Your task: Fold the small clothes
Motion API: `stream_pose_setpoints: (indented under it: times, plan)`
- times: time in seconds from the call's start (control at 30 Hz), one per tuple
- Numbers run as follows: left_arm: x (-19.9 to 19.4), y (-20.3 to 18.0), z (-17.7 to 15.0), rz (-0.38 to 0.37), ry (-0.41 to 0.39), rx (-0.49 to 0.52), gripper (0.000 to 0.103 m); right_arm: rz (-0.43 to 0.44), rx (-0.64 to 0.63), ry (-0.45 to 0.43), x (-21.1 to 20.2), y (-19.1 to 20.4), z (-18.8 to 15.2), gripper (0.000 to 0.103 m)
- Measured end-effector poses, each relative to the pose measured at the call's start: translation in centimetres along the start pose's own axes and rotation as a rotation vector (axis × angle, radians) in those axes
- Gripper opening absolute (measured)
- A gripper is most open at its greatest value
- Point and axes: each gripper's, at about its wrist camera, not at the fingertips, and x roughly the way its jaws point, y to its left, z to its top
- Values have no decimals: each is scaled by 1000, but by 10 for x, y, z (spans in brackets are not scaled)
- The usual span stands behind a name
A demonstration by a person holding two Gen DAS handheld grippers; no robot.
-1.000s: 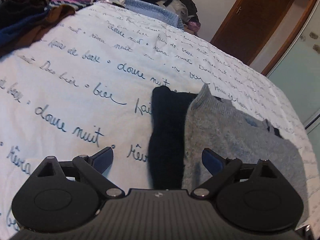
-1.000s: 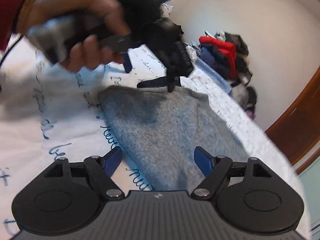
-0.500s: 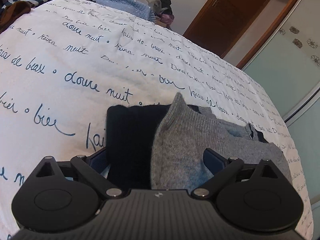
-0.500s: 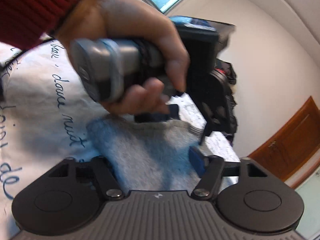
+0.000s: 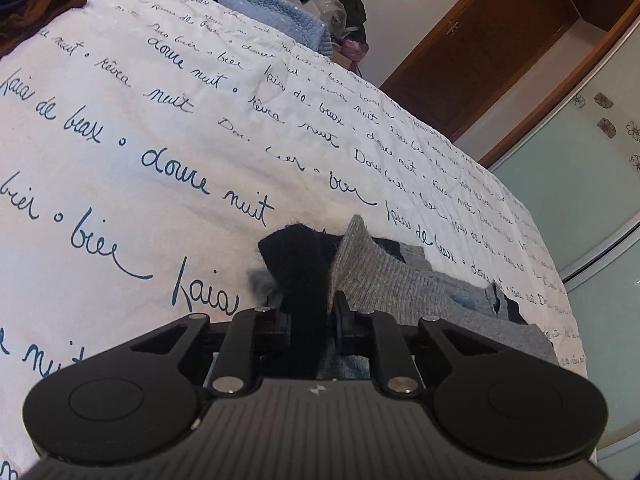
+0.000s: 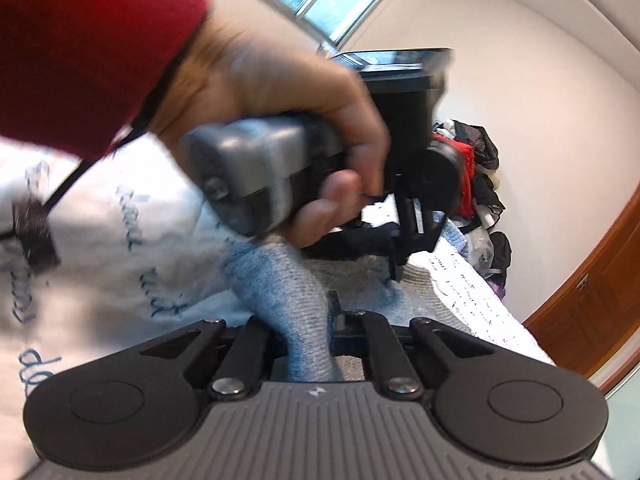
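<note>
Grey knitted garment with a black woolly edge (image 5: 384,280) lies on the white bedcover printed with blue handwriting (image 5: 160,152); left gripper (image 5: 310,316) has just closed on its black edge, right gripper (image 6: 304,328) has just closed on a grey corner; both should lift evenly together and carry the fold across without dragging; piled clothes (image 5: 328,4) crowd the far corner by a wooden door (image 5: 492,40).
</note>
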Motion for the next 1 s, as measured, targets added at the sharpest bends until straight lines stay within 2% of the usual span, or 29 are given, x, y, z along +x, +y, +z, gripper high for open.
stream_pose_setpoints:
  times: [0.1,0.2,0.33,0.57,1.0]
  plan:
    - [-11,-12,2,9,-27,7,18,40,125,-20,-10,-25,1,7]
    - [-24,-24,5,24,-52,1,18,43,204,-52,-15,-51,-2,7]
    - [-39,-44,7,42,-75,-23,18,22,266,-86,-27,-73,-12,7]
    - [-59,-96,5,47,-119,-1,17,-21,353,-120,-61,-110,-29,7]
    - [-54,-195,-11,33,-145,48,17,-82,538,-136,-113,-158,-74,7]
